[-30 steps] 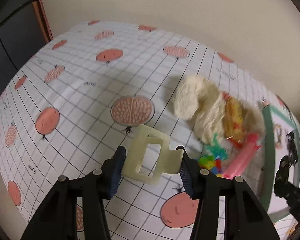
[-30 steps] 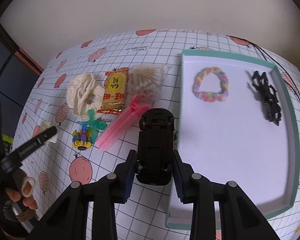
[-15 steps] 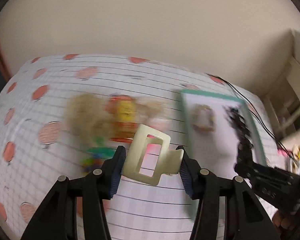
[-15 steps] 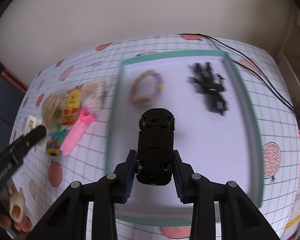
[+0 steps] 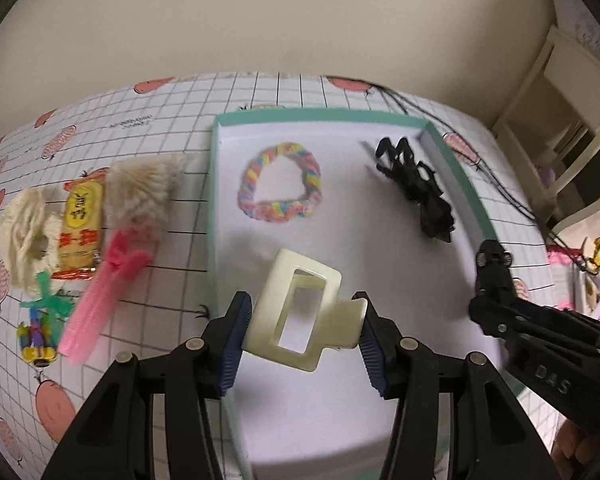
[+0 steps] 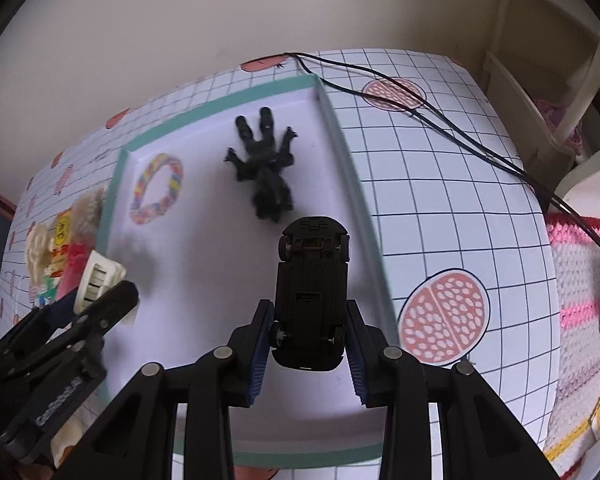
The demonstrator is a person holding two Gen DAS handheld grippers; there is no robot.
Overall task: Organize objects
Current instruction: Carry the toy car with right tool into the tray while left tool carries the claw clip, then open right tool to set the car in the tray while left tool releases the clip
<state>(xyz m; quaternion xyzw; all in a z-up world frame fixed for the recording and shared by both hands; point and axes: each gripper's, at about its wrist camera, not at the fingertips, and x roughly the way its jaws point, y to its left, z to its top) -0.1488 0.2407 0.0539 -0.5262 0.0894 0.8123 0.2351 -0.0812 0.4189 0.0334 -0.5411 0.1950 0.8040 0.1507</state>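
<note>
The left gripper (image 5: 302, 330) clamps a cream hair claw clip (image 5: 300, 314) above the white tray (image 5: 216, 200). The right gripper (image 6: 308, 354) pinches a black toy car (image 6: 310, 292), held over the tray's right side.

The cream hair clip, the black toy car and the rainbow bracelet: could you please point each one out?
cream hair clip (image 5: 300, 312), left wrist view, frame's lower bar.
black toy car (image 6: 310, 284), right wrist view, underside.
rainbow bracelet (image 5: 247, 178), left wrist view, left band.

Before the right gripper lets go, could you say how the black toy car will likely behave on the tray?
The black toy car looks rigid and probably light. Its wheels show, so it may roll on the smooth tray floor; the raised rim should stop it.
</note>
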